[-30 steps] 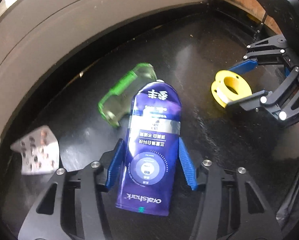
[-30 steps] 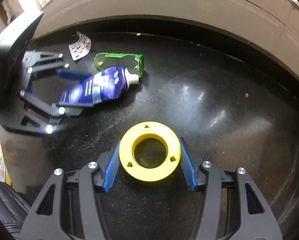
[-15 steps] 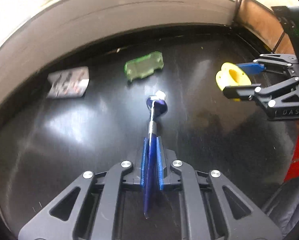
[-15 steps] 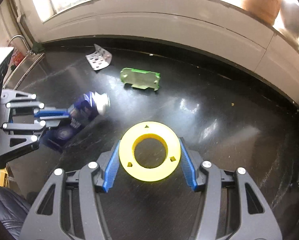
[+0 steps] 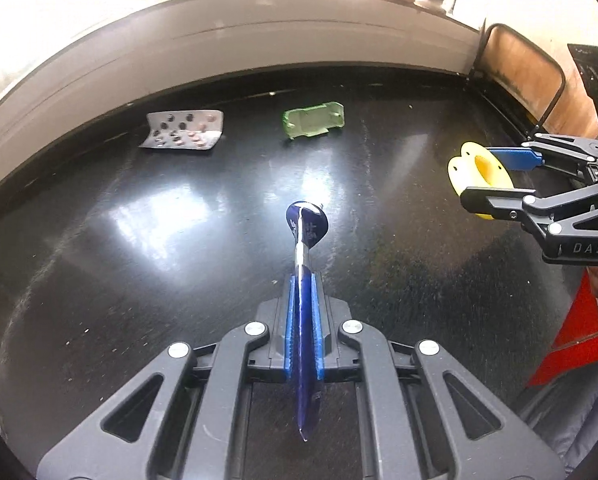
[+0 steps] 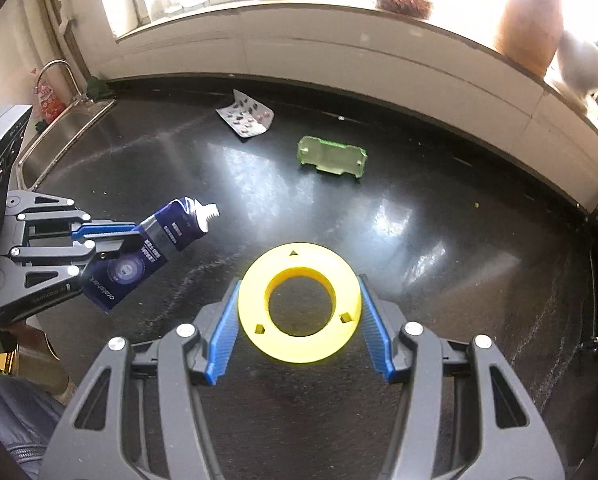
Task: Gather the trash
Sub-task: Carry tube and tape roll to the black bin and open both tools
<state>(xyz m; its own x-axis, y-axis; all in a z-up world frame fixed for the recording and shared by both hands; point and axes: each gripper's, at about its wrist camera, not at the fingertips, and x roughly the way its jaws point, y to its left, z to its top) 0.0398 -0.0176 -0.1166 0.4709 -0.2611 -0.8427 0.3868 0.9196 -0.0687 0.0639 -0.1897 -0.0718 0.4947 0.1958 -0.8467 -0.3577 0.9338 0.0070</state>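
My left gripper (image 5: 303, 280) is shut flat on a dark blue toothpaste tube (image 5: 303, 312), which it holds edge-on above the black counter (image 5: 139, 280). From the right wrist view, that tube (image 6: 155, 248) sticks out of the left gripper (image 6: 129, 238) with its white neck pointing up and right. My right gripper (image 6: 297, 284) is shut on a yellow plastic ring spool (image 6: 299, 304), lifted off the counter. In the left wrist view the spool (image 5: 479, 176) hangs in the right gripper (image 5: 495, 174) at the right.
A silver pill blister pack (image 5: 183, 130) and a green plastic tray piece (image 5: 313, 122) lie near the counter's back wall. A sink with a tap (image 6: 59, 120) is at the far left. A wire-framed board (image 5: 523, 76) stands at the back right corner.
The left gripper closed on the tube, flattening it, then lifted it and rolled it edge-on. Both grippers rose away from the counter, the right one still carrying the yellow spool.
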